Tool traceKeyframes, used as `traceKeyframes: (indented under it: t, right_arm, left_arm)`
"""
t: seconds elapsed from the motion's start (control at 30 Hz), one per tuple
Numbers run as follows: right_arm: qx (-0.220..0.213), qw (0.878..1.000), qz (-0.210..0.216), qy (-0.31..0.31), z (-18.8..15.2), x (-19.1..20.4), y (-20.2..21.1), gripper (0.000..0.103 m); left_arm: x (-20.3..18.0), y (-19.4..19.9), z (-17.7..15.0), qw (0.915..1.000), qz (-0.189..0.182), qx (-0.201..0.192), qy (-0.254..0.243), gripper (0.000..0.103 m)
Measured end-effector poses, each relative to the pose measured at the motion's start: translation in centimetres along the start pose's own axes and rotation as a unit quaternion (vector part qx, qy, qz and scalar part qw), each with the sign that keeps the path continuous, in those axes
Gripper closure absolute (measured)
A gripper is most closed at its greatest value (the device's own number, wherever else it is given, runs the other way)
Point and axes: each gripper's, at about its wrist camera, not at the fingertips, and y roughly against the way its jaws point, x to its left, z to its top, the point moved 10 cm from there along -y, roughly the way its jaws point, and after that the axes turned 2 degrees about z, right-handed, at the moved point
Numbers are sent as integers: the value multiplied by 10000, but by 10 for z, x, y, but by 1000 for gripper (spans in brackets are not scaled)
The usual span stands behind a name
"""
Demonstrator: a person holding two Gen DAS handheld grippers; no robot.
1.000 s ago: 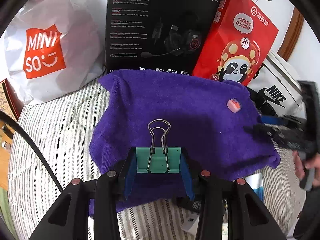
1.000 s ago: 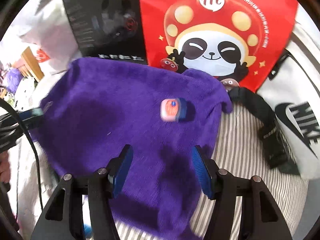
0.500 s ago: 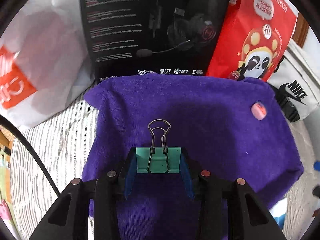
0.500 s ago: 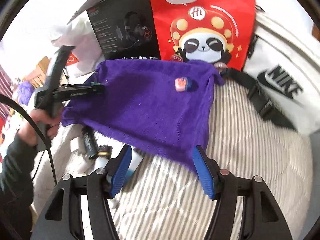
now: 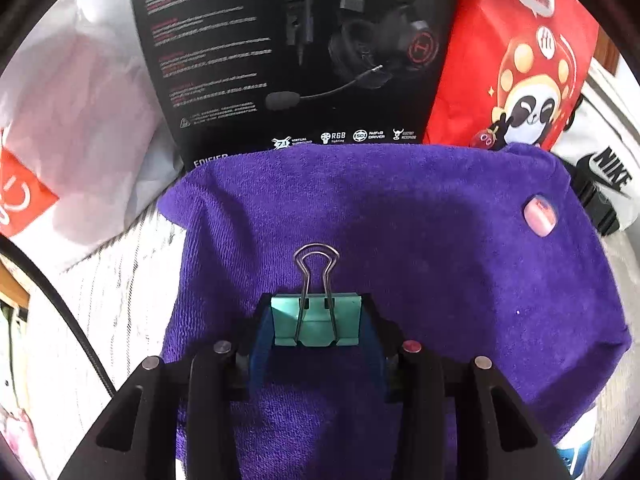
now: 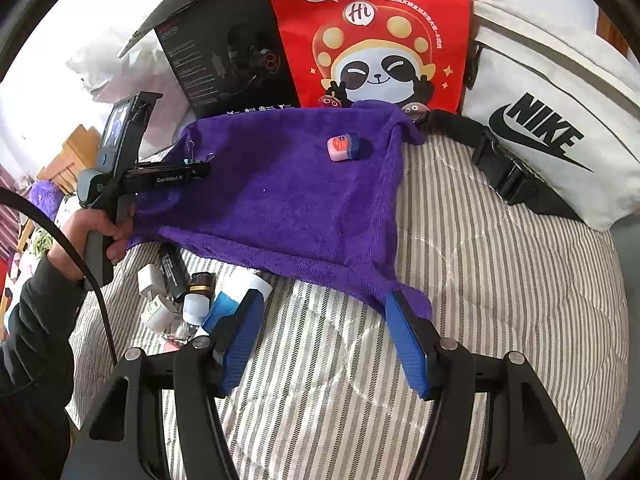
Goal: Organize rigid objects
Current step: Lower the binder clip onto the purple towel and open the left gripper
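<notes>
Behind my purple towel (image 6: 288, 200) stand a black headset box (image 5: 296, 52), a red panda bag (image 6: 376, 36) and a white Nike bag (image 6: 552, 120) on the striped bed (image 6: 500, 300).

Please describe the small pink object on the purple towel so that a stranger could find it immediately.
Find the purple towel spread on the striped bedding, below the red panda bag. Near its far right corner lies a small pink cube with orange print and a blue side. Nothing else rests on the towel.
</notes>
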Motion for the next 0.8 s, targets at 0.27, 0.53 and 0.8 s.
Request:
traceKeyframes:
  t: [0.27, 0.53, 0.8]
  right_arm:
    - [-34, 10000, -35, -19, -8, 4, 9, 40]
    - [-231, 9996, 44, -125, -9, 12, 27, 40]
    - [-317, 9992, 132, -188, -22, 23, 41, 40]
  left_arm:
    - [2, 10, -20, 9999, -9, 132, -36, 43]
    - [5, 55, -48, 9996, -249, 103, 125, 45]
    - [-30, 120, -90, 9991, -243, -113, -332, 45]
